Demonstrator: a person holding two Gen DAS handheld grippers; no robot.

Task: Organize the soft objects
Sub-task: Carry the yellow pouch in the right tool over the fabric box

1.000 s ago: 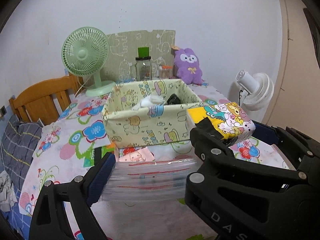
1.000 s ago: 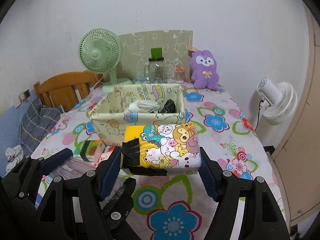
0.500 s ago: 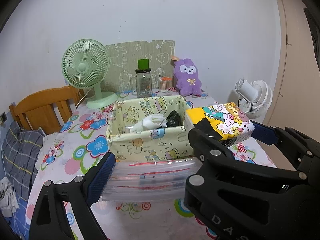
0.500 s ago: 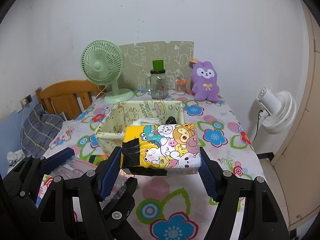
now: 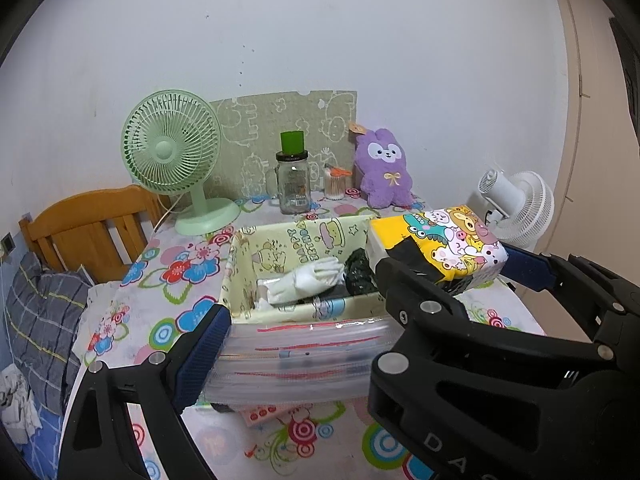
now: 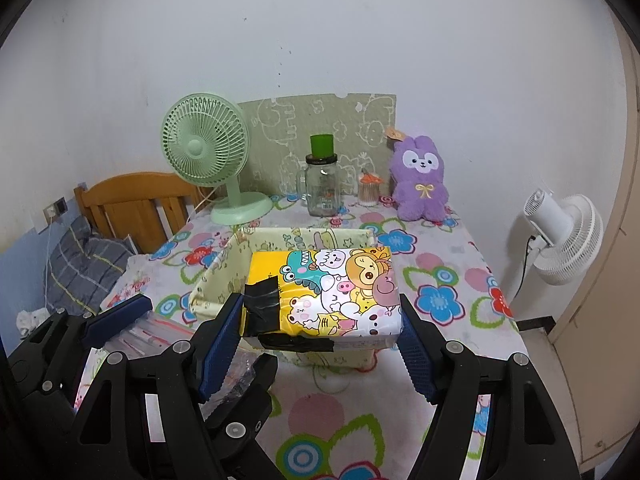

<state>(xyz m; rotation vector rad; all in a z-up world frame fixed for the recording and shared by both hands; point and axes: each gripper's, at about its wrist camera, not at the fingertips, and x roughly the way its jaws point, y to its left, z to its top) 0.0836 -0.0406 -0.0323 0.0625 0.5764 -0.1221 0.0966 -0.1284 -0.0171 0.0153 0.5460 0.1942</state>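
Over the table's near edge, right gripper (image 6: pixel 320 336) clamps the cartoon tissue pack (image 6: pixel 332 292), left gripper (image 5: pixel 304 344) clamps a clear bag stack (image 5: pixel 300 356), both above the fabric bin (image 6: pixel 216 276). Probably the drop-in step; next: centre, lower, release. Gloves (image 5: pixel 308 280) fill part of the bin. Beyond: jar (image 6: pixel 320 188), fan (image 6: pixel 204 140), plush bunny (image 6: pixel 420 184), clear of the path.

My worktop (image 6: pixel 448 276) wears a white cloth printed with bright flowers. Mid-frame on it sits a pale yellow cartoon-print fabric box (image 6: pixel 212 276). Along its far edge stand a mint-green desk fan (image 6: pixel 208 148), a green-capped glass jar (image 6: pixel 322 188) and a purple plush rabbit (image 6: pixel 420 180).
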